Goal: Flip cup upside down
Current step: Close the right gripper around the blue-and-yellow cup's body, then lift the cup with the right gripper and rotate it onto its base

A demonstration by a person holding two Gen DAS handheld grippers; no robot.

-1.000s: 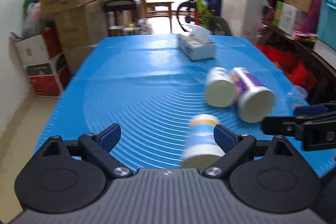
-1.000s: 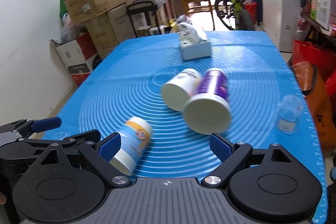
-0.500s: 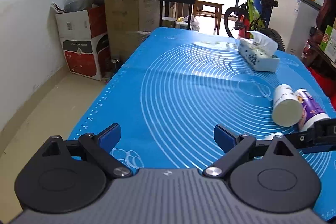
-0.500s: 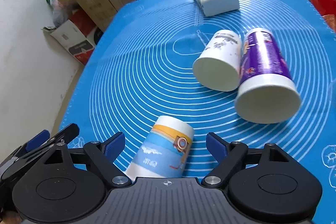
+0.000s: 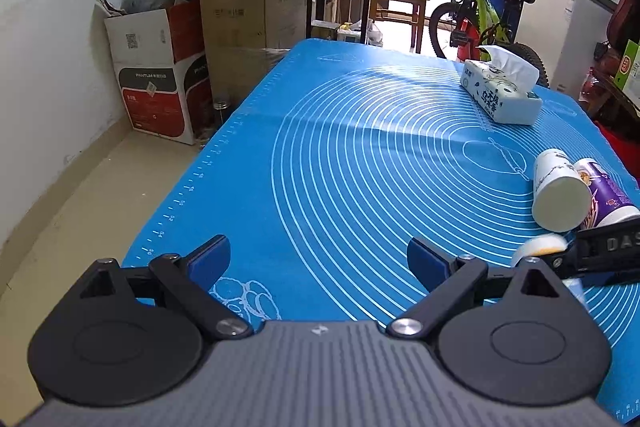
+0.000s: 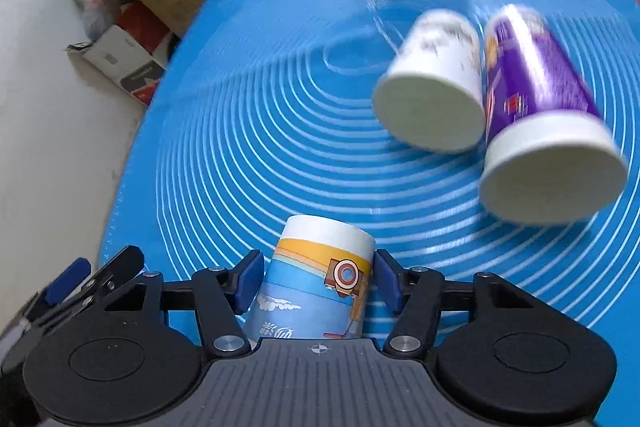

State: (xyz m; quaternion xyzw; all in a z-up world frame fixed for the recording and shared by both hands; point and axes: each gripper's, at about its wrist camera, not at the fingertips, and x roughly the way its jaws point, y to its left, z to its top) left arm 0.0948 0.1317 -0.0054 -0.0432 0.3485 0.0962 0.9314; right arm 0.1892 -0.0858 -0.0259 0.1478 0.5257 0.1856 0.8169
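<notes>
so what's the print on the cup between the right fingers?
Blue cup with an orange band, white rim and cartoon graphic; clearest in the right wrist view.

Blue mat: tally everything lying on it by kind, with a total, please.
Paper cups: 3, namely the blue and orange cup between the right gripper fingers, the white cup and the purple cup, all on their sides.
Tissue packs: 1, the tissue pack.
Total: 4 on the blue mat.
</notes>
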